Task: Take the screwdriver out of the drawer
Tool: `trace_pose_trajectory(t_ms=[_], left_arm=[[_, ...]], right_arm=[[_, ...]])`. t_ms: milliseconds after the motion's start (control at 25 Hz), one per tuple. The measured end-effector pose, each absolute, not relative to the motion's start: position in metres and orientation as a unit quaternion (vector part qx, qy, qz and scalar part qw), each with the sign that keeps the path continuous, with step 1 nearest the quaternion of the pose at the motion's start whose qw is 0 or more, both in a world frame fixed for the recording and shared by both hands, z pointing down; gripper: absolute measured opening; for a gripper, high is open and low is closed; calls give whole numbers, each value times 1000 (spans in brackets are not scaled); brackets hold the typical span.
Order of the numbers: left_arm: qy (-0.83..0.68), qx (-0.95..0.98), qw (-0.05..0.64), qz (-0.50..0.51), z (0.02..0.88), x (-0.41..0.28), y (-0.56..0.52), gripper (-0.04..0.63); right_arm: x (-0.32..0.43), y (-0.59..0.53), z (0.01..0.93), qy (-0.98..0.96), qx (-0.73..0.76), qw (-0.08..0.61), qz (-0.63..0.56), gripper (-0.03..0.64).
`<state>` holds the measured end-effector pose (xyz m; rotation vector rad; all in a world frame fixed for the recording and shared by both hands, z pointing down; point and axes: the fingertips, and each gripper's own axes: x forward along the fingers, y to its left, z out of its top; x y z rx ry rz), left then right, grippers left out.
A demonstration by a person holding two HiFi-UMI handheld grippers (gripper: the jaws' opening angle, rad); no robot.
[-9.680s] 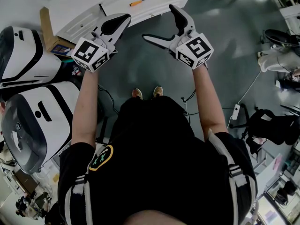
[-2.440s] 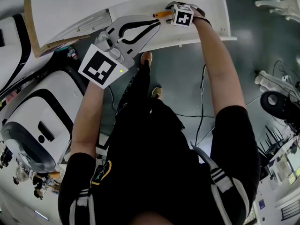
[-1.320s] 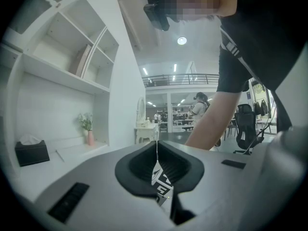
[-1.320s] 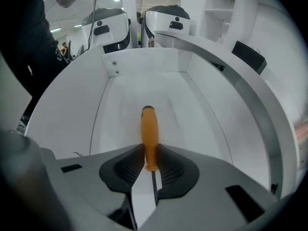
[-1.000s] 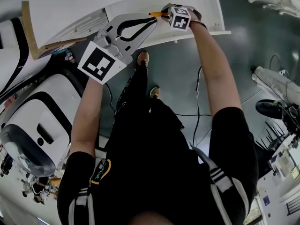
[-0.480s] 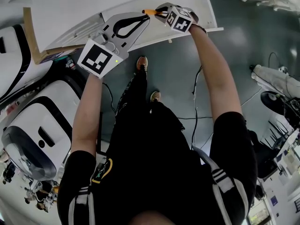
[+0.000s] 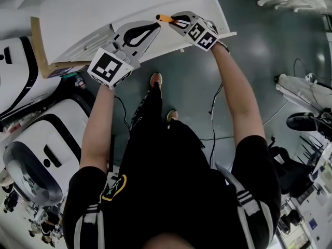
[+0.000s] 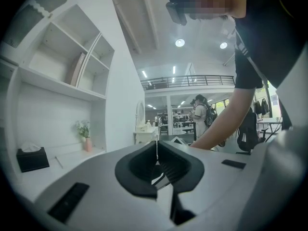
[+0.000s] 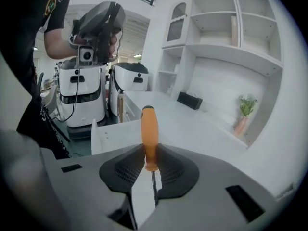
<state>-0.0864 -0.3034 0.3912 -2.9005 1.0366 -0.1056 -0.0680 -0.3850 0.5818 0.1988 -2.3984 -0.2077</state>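
Round ceiling lamps (image 8: 179, 43) light the room brightly and flare a little in the left gripper view. In the head view the white worktop (image 7: 104, 12) is almost washed out, the floor (image 7: 197, 71) dark. All views bend strongly at the edges; both gripper views have black corners. The screwdriver (image 9: 149, 134) looks sharp

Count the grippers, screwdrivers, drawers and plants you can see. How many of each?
Grippers: 2, the left gripper and the right gripper
Screwdriver: 1
Drawer: 1
Plant: 1
Total: 5
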Motion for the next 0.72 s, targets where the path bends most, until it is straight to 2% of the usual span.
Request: trace_pose_trajectory(t_ms=[720], left_arm=[[338,-938,65,-36,344,-61,-254,21]], right_arm=[[-18,-314,426,-965,173,185,-73,94]])
